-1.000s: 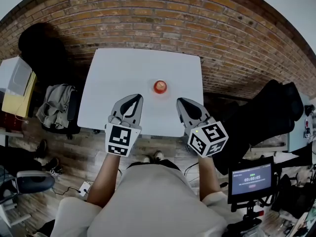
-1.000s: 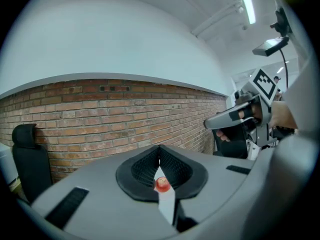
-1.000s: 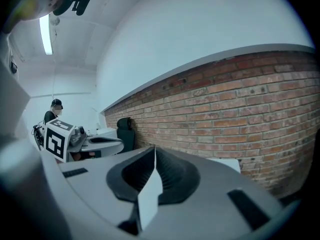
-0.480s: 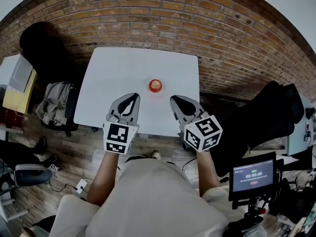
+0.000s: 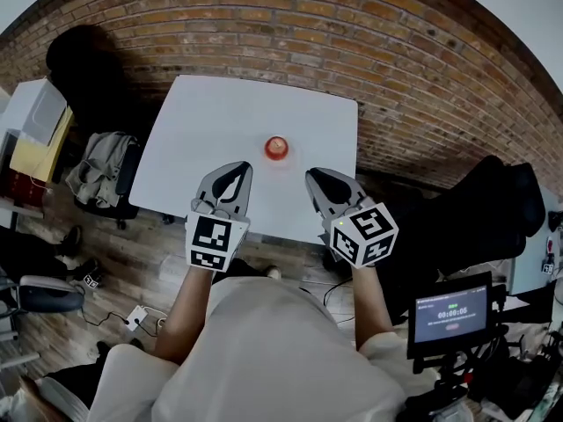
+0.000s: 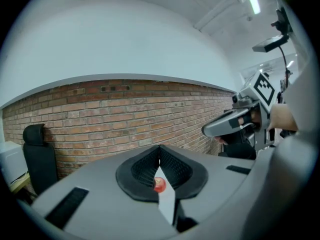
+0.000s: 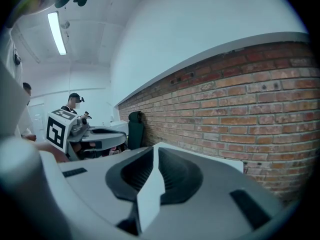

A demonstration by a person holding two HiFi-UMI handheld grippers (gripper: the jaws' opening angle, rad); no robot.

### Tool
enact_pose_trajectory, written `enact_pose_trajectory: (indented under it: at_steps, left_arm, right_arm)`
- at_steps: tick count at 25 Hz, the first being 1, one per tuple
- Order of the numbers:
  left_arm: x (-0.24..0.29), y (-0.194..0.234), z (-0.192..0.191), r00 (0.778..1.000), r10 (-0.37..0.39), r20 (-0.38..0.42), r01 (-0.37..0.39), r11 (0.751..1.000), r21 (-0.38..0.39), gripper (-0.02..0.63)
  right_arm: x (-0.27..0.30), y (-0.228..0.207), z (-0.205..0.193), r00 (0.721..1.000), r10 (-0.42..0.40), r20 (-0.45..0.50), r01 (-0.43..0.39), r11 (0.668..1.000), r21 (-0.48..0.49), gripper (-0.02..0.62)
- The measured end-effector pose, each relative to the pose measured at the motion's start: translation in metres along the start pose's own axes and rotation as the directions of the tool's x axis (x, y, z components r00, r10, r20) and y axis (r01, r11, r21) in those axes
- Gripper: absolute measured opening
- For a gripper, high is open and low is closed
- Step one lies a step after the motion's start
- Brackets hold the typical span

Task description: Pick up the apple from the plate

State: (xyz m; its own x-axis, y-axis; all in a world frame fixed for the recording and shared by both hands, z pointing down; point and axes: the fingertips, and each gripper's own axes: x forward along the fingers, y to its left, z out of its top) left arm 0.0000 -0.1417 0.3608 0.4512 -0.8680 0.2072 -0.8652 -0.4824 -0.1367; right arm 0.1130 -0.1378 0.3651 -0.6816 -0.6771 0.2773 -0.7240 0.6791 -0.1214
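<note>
A small red apple (image 5: 277, 147) sits near the middle of the white table (image 5: 202, 121); the plate under it is hard to make out. My left gripper (image 5: 239, 167) hovers over the table's near edge, short of the apple and to its left. It is shut with nothing in it. In the left gripper view the apple (image 6: 159, 185) shows through the slit below the touching tips of the left gripper (image 6: 160, 148). My right gripper (image 5: 314, 176) is level with it to the apple's right, shut and empty. The right gripper view shows its tips (image 7: 156, 146) meeting.
A brick wall (image 5: 290, 33) runs behind the table. A black chair (image 5: 84, 69) stands at the far left corner, and a chair piled with clothes (image 5: 101, 178) is at the left side. A black bag (image 5: 484, 209) and a small monitor (image 5: 449, 315) are on the right.
Both grippers have edged a little forward toward the apple, side by side. Both stay shut, and the apple has not moved on the table.
</note>
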Motion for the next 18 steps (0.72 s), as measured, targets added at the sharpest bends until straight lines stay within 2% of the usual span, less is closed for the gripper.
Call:
enact_pose_trajectory:
  at_steps: [6, 9, 18]
  left_arm:
    - [-0.01, 0.0, -0.006, 0.999, 0.042, -0.014, -0.042, 0.999, -0.007, 0.006]
    - [-0.014, 0.005, -0.01, 0.998, 0.054, -0.02, -0.054, 0.999, -0.007, 0.006]
    - [-0.008, 0.028, -0.024, 0.996, 0.077, -0.044, -0.078, 0.997, -0.028, 0.006]
  right_arm:
    - [0.004, -0.001, -0.005, 0.999, 0.031, -0.012, -0.031, 1.0, -0.002, 0.018]
    - [0.01, 0.003, -0.011, 0.999, 0.046, -0.027, -0.046, 0.999, -0.014, 0.06]
    - [0.038, 0.0, -0.016, 0.996, 0.068, -0.058, -0.069, 0.997, -0.026, 0.061]
